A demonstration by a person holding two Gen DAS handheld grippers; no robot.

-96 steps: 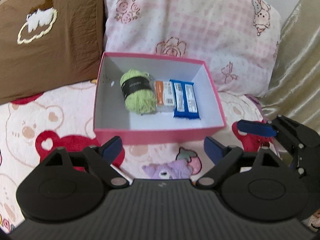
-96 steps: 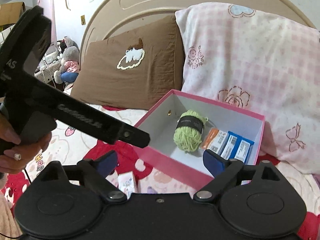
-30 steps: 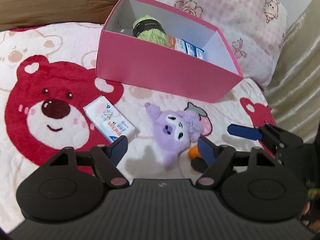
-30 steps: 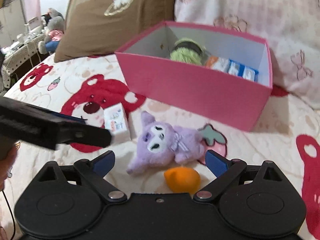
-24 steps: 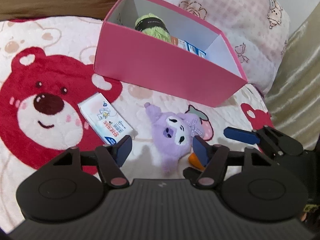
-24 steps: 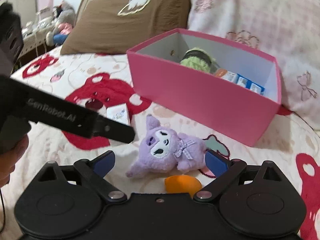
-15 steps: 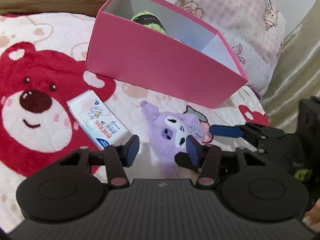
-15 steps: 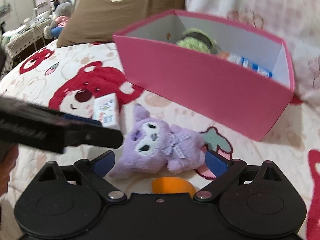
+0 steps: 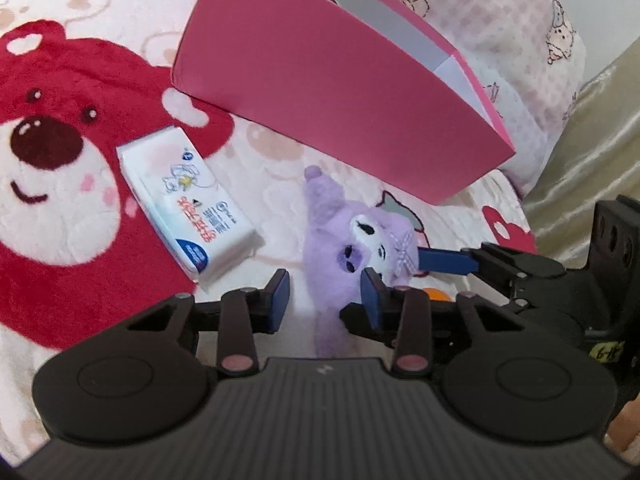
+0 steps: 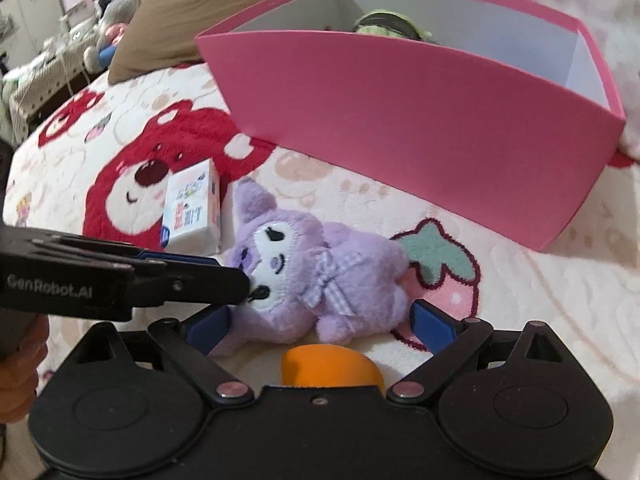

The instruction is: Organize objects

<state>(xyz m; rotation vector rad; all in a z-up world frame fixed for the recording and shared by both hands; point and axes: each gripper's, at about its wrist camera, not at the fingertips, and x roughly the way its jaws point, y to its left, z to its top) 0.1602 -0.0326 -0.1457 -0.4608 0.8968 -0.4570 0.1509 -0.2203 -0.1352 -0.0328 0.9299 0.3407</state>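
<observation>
**Both claws close in on the purple plush**

Now the left gripper (image 9: 324, 294) has just been narrowing its jaws, with the purple plush toy (image 9: 340, 248) between them; the right pad touches the toy's face, the left pad stands just apart from it, so the pinch is not complete; the right gripper (image 10: 320, 322) is spread wide, its blue pads flanking the plush's underside without pressing it; an orange ball (image 10: 332, 366) lies just below that toy, close to the right claw's body.

Counted on the bear-print blanket (image 9: 60, 184): one plush, one orange ball, one white tissue pack (image 9: 188, 204) just left of the plush, one pink box (image 10: 400, 120) behind them; inside the box one green yarn ball (image 10: 388, 24) shows above the rim; a brown pillow (image 10: 224, 8) lies behind the box.
</observation>
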